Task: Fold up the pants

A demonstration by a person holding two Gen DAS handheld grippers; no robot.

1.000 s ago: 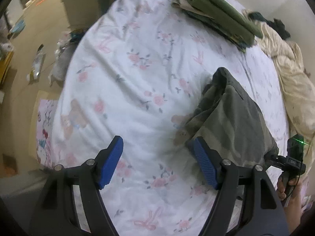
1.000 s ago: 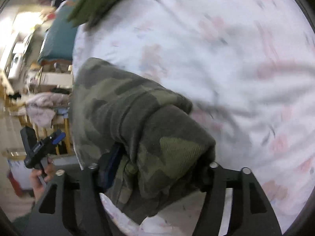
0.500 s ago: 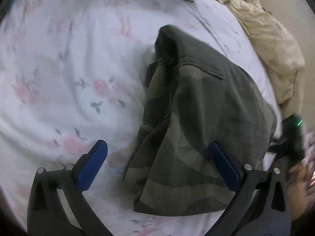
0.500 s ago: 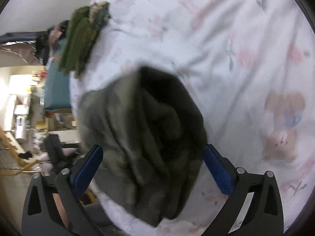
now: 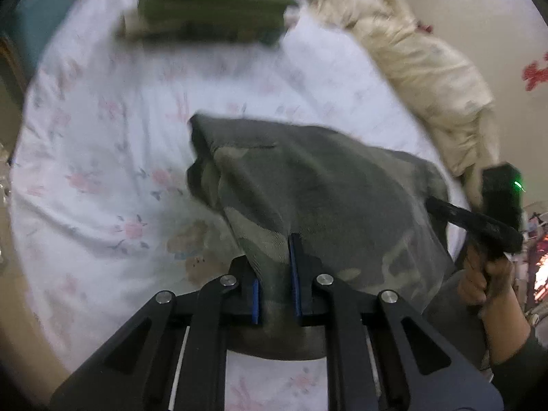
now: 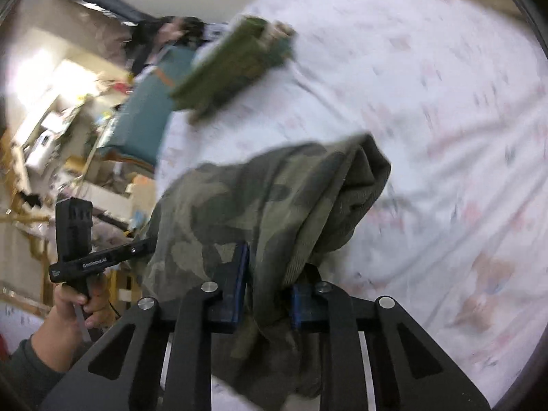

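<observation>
floral bedsheet (image 5: 102,157), cream blanket (image 5: 421,65) at edge, cluttered shelves (image 6: 51,109) beyond

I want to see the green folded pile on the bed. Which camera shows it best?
The left wrist view: the green folded pile lies whole across the far part of the flowered bed sheet, though blurred. The right wrist view shows the pile too, tilted, equally blurred, at the bed's edge.

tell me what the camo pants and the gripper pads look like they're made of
Camo pants: soft, matte woven or knit cloth, likely cotton; ribbed weave shows and it drapes in folds. Pads on the left gripper: blue, matte, probably rubber or foam; too blurred to be sure.
</observation>
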